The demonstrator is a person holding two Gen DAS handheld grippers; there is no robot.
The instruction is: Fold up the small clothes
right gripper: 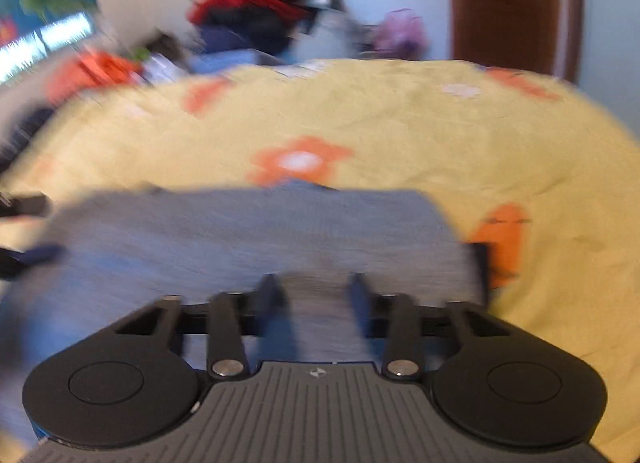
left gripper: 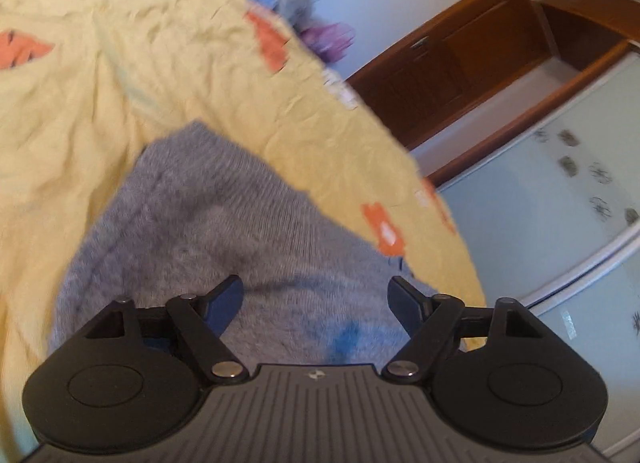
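A grey knitted garment (left gripper: 224, 231) lies on a yellow bedspread (left gripper: 120, 63) with orange flowers. My left gripper (left gripper: 316, 295) is open wide just above the garment's near part, with nothing between the jaws. In the right wrist view the same grey garment (right gripper: 256, 231) lies flat with a straight far edge, and a blue patch shows near its left side. My right gripper (right gripper: 316, 291) is open over the garment's near edge, holding nothing. The right view is blurred by motion. The left gripper's dark tip (right gripper: 24, 255) shows at the left edge.
The bed's edge runs diagonally in the left view, with a brown wooden cabinet (left gripper: 460, 63) and a pale glass panel (left gripper: 560, 203) beyond it. A pile of dark and red clothes (right gripper: 264, 7) and a purple item (right gripper: 400, 33) lie past the far side of the bed. A brown door (right gripper: 516, 3) stands at the back right.
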